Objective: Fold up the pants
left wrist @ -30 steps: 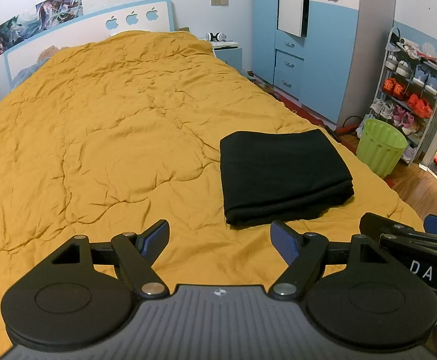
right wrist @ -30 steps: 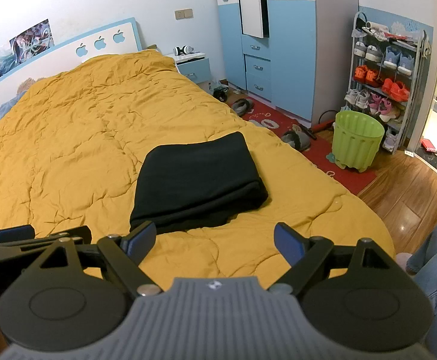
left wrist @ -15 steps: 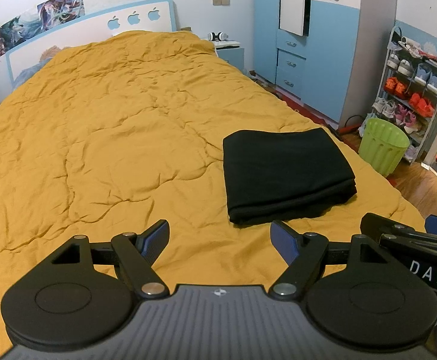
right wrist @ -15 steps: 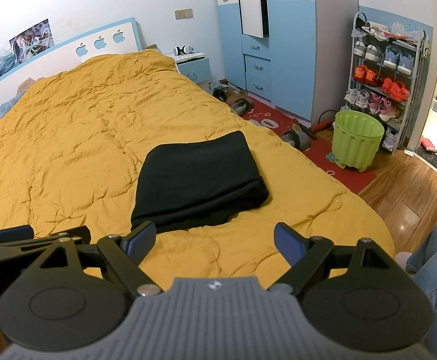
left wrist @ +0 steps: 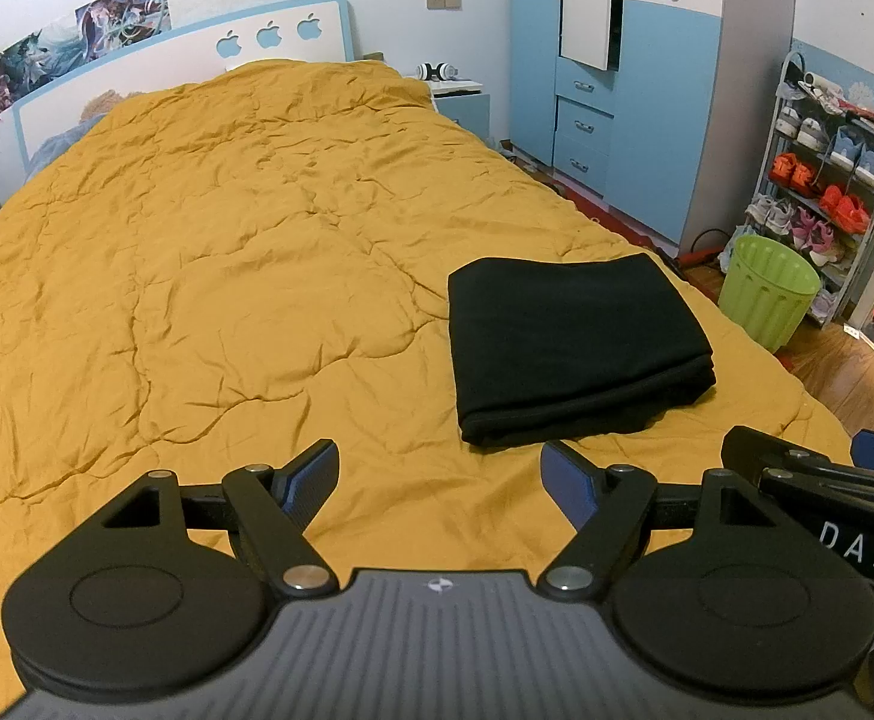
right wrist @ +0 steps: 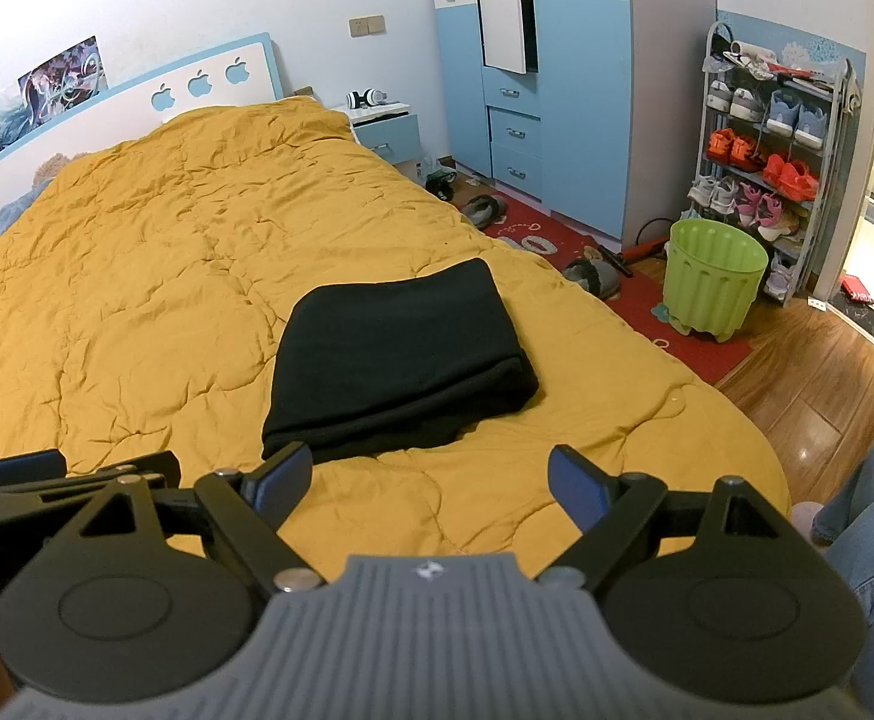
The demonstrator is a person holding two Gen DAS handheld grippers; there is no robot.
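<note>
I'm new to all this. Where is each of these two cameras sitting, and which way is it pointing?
Left wrist view: sits on the left gripper, looking forward over the orange bed toward the headboard; its own open fingers show, and the right gripper's edge at right.
Right wrist view: sits on the right gripper, facing the same way; its open fingers, the left gripper's edge and the person's jeans-clad legs show.
Both share the folded black pants, the green bin and the shoe rack.

Right gripper (left wrist: 844, 468) cut by frame edge; shoe rack (right wrist: 778, 180) contents too small to identify
</note>
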